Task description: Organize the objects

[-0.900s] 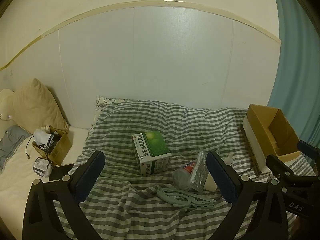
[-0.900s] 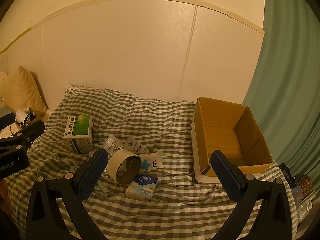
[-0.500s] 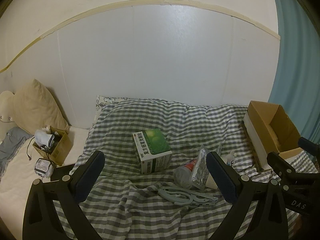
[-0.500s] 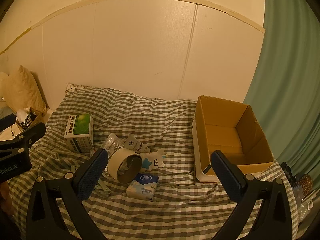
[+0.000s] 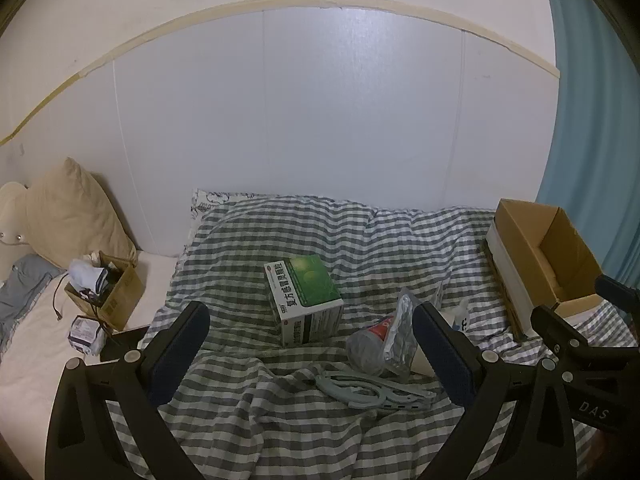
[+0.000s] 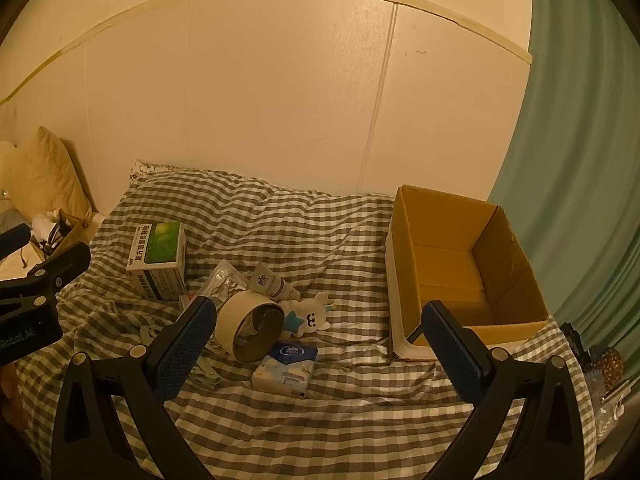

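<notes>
Loose items lie on a checked bed cover: a green-and-white medicine box (image 5: pixel 304 300) (image 6: pixel 158 258), a foil pouch (image 5: pixel 400 334) (image 6: pixel 224 282), a wide tape roll (image 6: pixel 250 326), a white tube (image 6: pixel 274 285), a small white plush toy (image 6: pixel 306 316), a blue tissue pack (image 6: pixel 286 368) and a grey folding hanger (image 5: pixel 368 390). An open brown cardboard box (image 6: pixel 464 268) (image 5: pixel 540 256) stands empty at the right. My left gripper (image 5: pixel 310 352) hangs open above the cover, nearer than the medicine box. My right gripper (image 6: pixel 316 344) is open too, above the tissue pack.
A beige pillow (image 5: pixel 70 212) leans on the white wall at the left. Beside it stands a small cardboard box (image 5: pixel 106 294) stuffed with cloth and cables. A blue-green curtain (image 6: pixel 580 160) hangs at the right. Small things lie by the bed's right edge (image 6: pixel 604 364).
Both views have shifted only slightly; the things on the bed lie as before and both grippers stay open.
</notes>
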